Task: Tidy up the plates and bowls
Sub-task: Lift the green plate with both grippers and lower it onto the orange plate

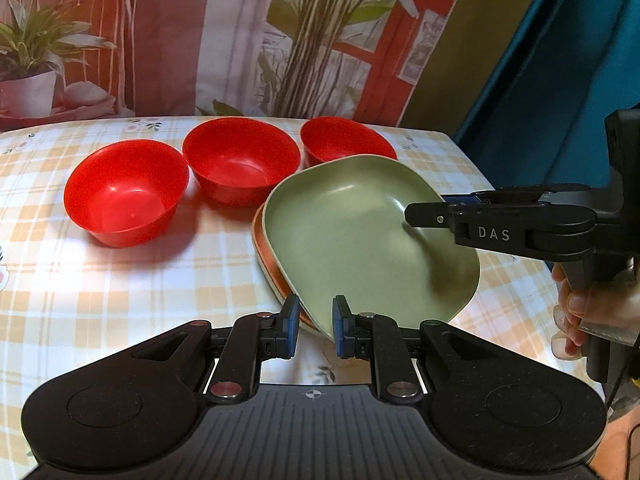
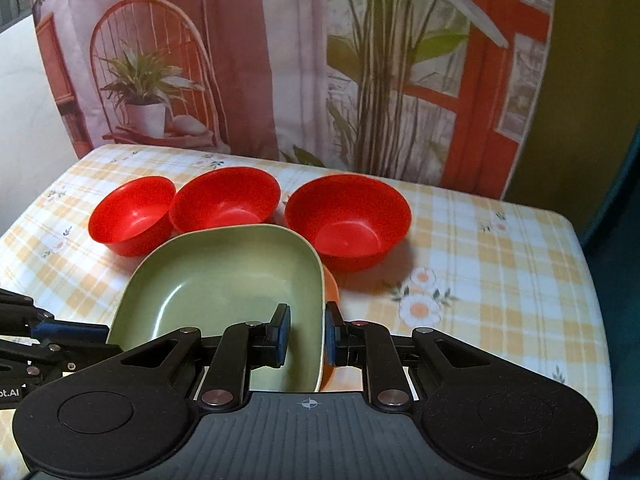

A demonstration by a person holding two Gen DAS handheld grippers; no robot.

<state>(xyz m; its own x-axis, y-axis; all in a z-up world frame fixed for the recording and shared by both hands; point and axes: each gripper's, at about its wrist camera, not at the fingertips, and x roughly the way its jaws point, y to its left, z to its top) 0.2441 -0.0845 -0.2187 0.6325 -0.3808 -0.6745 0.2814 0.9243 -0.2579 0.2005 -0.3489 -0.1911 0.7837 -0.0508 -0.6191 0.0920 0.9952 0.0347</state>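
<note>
A green square plate (image 1: 360, 236) rests tilted on an orange plate (image 1: 266, 268) on the checked tablecloth. Three red bowls (image 1: 126, 192) (image 1: 240, 160) (image 1: 344, 138) stand behind them. My left gripper (image 1: 315, 324) straddles the near rims of both plates, jaws partly open. My right gripper (image 2: 306, 334) straddles the green plate's (image 2: 224, 280) right rim, jaws partly open; the orange plate (image 2: 332, 284) peeks out beneath. The right gripper also shows in the left wrist view (image 1: 424, 212). The bowls show in the right wrist view (image 2: 132, 216) (image 2: 226, 200) (image 2: 348, 220).
The table (image 1: 120, 300) is covered with a yellow checked cloth with flowers. A printed backdrop (image 1: 240, 40) hangs behind the far edge. The table's right edge (image 2: 592, 280) drops off beside a dark blue surface.
</note>
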